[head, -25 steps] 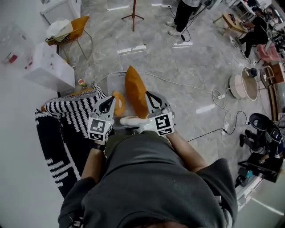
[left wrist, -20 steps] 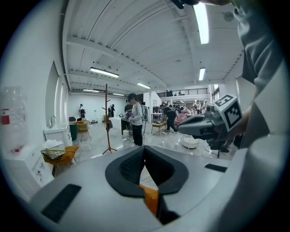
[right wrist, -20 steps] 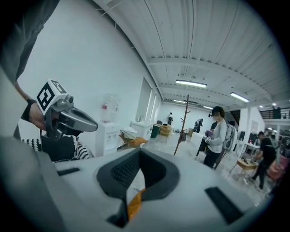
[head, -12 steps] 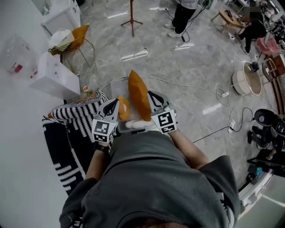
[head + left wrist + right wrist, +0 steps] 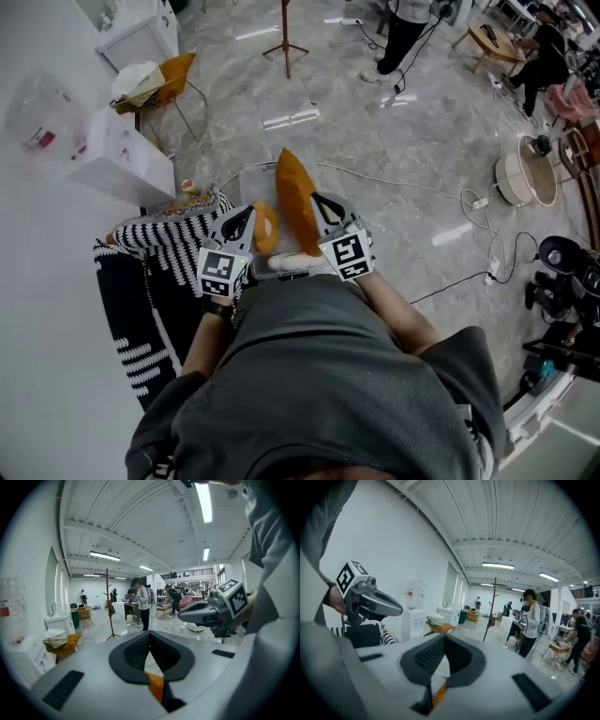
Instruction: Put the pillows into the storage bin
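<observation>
Tools sit nearest: the left tool (image 5: pixel 247 212) and the right tool (image 5: pixel 318 199) each have their jaws closed together, with a strip of orange cloth pinched in the slit between them. Between the two, the orange pillow (image 5: pixel 296 199) stands on edge over the clear storage bin (image 5: pixel 242 178) on the floor. Left of the bin lies a black-and-white striped cloth (image 5: pixel 164 244). Farther off stands a wooden coat stand (image 5: pixel 286 37).

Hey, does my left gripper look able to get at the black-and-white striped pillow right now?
Probably not yet. The striped pillow lies close beside the left gripper with nothing between, but that gripper looks shut on the orange pillow, so it would have to let go first.
</observation>
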Action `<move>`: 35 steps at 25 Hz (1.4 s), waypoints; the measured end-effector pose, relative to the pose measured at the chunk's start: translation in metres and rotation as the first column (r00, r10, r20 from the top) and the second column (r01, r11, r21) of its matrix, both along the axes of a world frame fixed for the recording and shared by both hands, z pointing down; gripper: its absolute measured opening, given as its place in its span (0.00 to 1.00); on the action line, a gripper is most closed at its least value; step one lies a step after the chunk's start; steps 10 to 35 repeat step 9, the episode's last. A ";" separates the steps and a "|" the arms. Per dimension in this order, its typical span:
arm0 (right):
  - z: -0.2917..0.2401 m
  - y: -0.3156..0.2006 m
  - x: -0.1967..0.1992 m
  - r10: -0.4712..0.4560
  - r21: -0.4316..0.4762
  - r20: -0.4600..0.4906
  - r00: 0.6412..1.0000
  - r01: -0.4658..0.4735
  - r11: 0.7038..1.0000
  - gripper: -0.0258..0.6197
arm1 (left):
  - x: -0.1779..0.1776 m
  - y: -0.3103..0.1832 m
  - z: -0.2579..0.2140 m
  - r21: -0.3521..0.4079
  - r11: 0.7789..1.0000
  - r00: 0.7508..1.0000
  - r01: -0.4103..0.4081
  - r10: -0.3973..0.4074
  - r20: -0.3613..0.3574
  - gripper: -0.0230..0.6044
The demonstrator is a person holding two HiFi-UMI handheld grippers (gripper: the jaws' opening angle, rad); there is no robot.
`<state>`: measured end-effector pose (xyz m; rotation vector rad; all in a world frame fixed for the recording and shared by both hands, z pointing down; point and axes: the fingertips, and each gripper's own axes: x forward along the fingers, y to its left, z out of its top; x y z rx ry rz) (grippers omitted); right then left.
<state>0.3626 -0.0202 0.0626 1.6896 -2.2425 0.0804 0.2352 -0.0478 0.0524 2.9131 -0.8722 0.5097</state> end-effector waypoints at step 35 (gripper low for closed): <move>0.001 -0.005 0.007 0.000 0.002 0.001 1.000 0.000 1.000 0.04 | 0.002 -0.009 -0.007 0.018 1.000 1.000 0.021 -0.021 -0.006 0.04</move>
